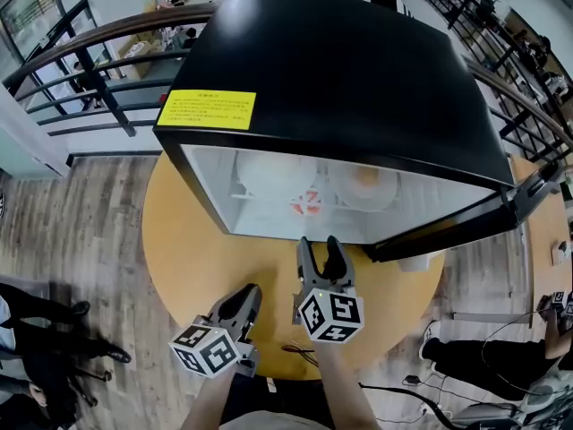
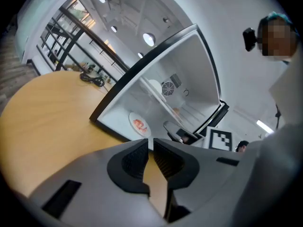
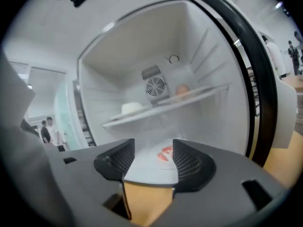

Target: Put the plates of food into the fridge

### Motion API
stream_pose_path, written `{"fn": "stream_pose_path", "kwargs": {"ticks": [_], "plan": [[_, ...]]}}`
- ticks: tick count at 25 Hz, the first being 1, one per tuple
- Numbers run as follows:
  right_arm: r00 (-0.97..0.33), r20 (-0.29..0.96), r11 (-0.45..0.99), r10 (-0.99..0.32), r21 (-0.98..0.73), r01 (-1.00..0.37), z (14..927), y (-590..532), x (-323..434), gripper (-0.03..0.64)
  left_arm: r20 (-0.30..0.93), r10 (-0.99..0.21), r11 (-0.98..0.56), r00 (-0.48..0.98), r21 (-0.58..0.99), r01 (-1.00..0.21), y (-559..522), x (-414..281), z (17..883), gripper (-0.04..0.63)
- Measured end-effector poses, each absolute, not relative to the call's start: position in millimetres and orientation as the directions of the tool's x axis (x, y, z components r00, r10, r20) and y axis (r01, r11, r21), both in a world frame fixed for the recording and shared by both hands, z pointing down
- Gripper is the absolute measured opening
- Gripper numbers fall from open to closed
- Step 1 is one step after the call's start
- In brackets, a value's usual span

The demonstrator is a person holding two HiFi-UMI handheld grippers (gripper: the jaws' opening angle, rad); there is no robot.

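Observation:
A black mini fridge (image 1: 340, 70) stands on a round wooden table (image 1: 192, 258) with its door (image 1: 466, 224) swung open to the right. On its floor lies a white plate with red food (image 1: 307, 202), also in the left gripper view (image 2: 139, 124) and the right gripper view (image 3: 158, 161). The shelf (image 3: 165, 104) carries a plate with white food (image 3: 132, 108) and a plate with orange food (image 3: 182, 89). My right gripper (image 1: 322, 256) (image 3: 154, 148) is open and empty just before the fridge's mouth. My left gripper (image 1: 243, 305) (image 2: 151, 143) hangs lower left over the table, shut on nothing.
A yellow label (image 1: 207, 109) sits on the fridge top. A dark railing (image 1: 98, 70) runs behind the table. People's legs (image 1: 36, 330) stand at the lower left, and cables (image 1: 421, 392) lie on the wooden floor at the lower right.

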State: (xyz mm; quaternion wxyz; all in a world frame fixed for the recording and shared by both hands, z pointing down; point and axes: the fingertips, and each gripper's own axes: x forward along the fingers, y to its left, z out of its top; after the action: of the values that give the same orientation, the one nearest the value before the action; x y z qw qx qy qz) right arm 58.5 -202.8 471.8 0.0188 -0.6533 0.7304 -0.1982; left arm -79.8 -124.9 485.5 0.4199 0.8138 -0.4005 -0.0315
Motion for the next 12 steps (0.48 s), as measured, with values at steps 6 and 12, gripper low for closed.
{"fn": "stream_pose_path", "kwargs": {"ticks": [6, 12], "plan": [[-0.257, 0.025, 0.248, -0.966, -0.191, -0.950, 391.2, -134.8, 28.8, 0.036, 0.121, -0.784, -0.506, 0.609, 0.443, -0.740, -134.1, -70.7, 413.5, 0.032], [-0.212, -0.029, 0.214, -0.977, -0.173, -0.961, 359.7, -103.2, 30.7, 0.014, 0.013, -0.818, -0.554, 0.575, 0.251, -0.793, -121.7, -65.3, 365.5, 0.032]]}}
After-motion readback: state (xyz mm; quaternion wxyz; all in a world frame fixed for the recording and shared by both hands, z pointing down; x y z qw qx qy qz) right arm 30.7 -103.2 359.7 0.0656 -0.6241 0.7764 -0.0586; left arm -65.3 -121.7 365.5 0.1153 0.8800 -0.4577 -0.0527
